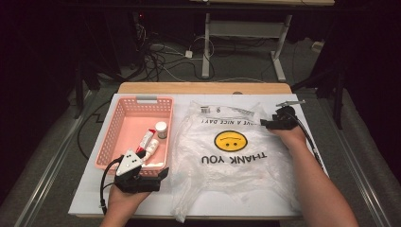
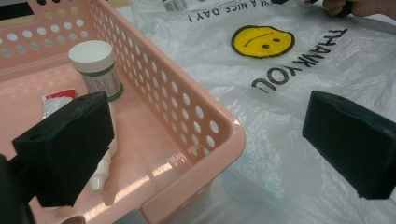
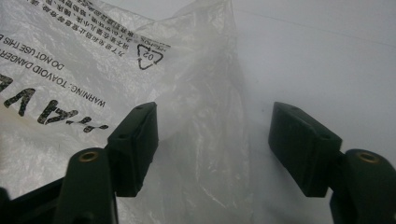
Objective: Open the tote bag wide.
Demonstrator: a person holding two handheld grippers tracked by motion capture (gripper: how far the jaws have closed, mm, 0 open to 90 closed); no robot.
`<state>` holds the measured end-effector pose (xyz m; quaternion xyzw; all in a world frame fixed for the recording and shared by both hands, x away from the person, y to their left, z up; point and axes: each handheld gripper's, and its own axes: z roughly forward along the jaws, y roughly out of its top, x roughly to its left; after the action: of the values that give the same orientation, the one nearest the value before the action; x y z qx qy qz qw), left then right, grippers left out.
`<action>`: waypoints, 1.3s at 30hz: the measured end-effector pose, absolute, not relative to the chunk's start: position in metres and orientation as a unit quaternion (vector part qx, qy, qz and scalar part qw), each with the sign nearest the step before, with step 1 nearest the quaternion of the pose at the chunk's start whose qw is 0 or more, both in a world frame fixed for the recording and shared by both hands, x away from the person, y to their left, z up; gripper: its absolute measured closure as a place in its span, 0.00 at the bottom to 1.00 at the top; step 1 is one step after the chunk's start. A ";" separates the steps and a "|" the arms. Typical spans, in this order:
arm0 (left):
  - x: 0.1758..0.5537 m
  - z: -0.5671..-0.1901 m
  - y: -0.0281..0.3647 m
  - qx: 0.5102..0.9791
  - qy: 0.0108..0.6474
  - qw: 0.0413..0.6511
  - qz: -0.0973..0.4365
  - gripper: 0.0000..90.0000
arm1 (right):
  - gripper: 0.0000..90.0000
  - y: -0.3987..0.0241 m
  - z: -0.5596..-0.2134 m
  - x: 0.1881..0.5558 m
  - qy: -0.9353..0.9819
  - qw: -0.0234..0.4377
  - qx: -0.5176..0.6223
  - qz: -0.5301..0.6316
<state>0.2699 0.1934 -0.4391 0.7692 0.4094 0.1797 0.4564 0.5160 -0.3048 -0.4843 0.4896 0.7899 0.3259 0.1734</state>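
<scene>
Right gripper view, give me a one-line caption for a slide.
Open right gripper straddling the crinkled edge of a clear plastic bag on the white table.

The thin, clear plastic bag [image 1: 227, 156] with the yellow smiley print is crinkled and faintly glossy, catching light along its folds. At its nine o'clock, the pink perforated plastic basket [image 1: 109, 137] looks smooth with a soft sheen on its floor. The small white-capped plastic bottle [image 2: 95, 65] carries a paper label. The white tabletop [image 1: 293, 208] is matt and even. The left gripper's pads [image 2: 70, 144] look like dull, black foam.
</scene>
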 end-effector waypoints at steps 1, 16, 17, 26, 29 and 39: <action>0.270 -0.439 0.193 0.770 0.408 0.456 0.180 0.02 | 0.42 -0.304 -0.484 0.515 0.791 0.177 0.488 0.324; 0.269 -0.439 0.189 0.772 0.404 0.455 0.182 0.02 | 1.00 -0.307 -0.485 0.501 0.802 0.165 0.462 0.342; 0.268 -0.439 0.189 0.772 0.404 0.455 0.181 0.02 | 1.00 -0.308 -0.485 0.500 0.802 0.165 0.461 0.341; 0.269 -0.437 0.186 0.773 0.398 0.461 0.180 0.02 | 1.00 -0.317 -0.470 0.506 0.769 0.221 0.485 0.354; 0.269 -0.436 0.185 0.772 0.395 0.464 0.181 0.02 | 1.00 -0.328 -0.471 0.513 0.752 0.234 0.505 0.353; 0.269 -0.434 0.193 0.758 0.397 0.482 0.189 0.02 | 0.91 -0.385 -0.474 0.520 0.707 0.266 0.574 0.317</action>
<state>0.2687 0.1926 -0.4338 0.7578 0.3974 0.1892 0.4817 0.5202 -0.3849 -0.4736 0.5739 0.7066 0.3170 0.2661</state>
